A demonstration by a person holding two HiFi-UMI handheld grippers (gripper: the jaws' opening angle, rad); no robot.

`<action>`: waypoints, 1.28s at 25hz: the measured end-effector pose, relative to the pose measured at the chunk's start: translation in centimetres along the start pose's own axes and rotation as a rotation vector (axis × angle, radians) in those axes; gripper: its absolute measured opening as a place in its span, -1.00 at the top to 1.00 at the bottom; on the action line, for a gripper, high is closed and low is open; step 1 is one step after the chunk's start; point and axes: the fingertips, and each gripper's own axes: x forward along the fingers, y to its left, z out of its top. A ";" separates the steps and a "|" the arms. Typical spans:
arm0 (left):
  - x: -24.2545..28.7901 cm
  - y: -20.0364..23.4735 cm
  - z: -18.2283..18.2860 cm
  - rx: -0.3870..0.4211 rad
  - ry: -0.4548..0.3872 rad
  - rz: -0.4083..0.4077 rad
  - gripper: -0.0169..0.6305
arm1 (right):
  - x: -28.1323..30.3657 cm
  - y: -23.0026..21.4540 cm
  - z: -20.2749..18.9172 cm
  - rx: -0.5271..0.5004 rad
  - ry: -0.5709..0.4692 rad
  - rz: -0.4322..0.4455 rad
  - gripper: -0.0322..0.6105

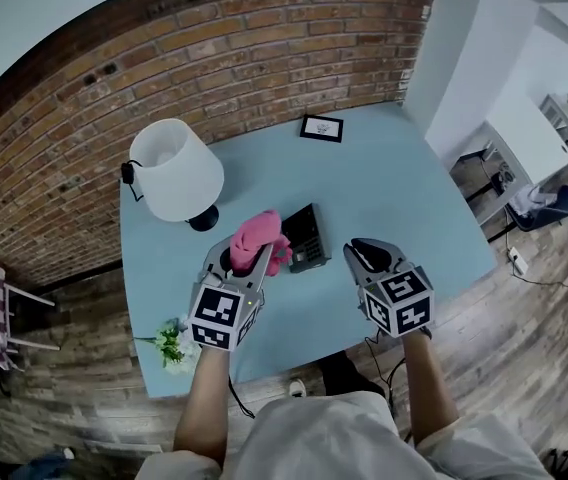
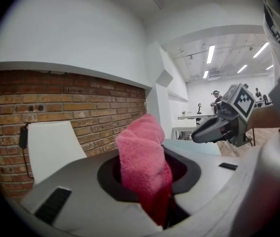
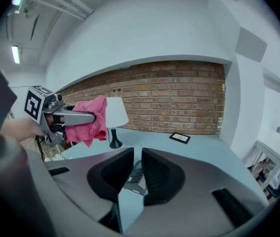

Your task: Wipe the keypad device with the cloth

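Brick wall (image 1: 244,48) behind blue table (image 1: 394,198); left claw (image 1: 250,256) clamps pink cloth (image 1: 256,230), right claw (image 1: 366,250) seemingly together.

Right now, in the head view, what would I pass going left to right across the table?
In order: white lamp → pink cloth → keypad device → right claw. I left out the flowers and picture frame, which overlap others sideways.

No readable text, keypad device (image 1: 307,236) markings (too small) illegible
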 end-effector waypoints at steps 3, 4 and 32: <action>3.0 0.9 -0.7 -0.017 0.016 -0.005 0.55 | 2.9 -0.9 -1.1 0.032 0.045 0.046 0.66; 4.0 1.1 -1.0 -0.024 0.022 -0.007 0.55 | 3.8 -1.1 -1.6 0.046 0.059 0.062 0.66; 21.4 1.4 -13.2 -0.254 0.207 -0.078 0.55 | 14.3 -2.1 -10.8 0.108 0.297 0.202 0.66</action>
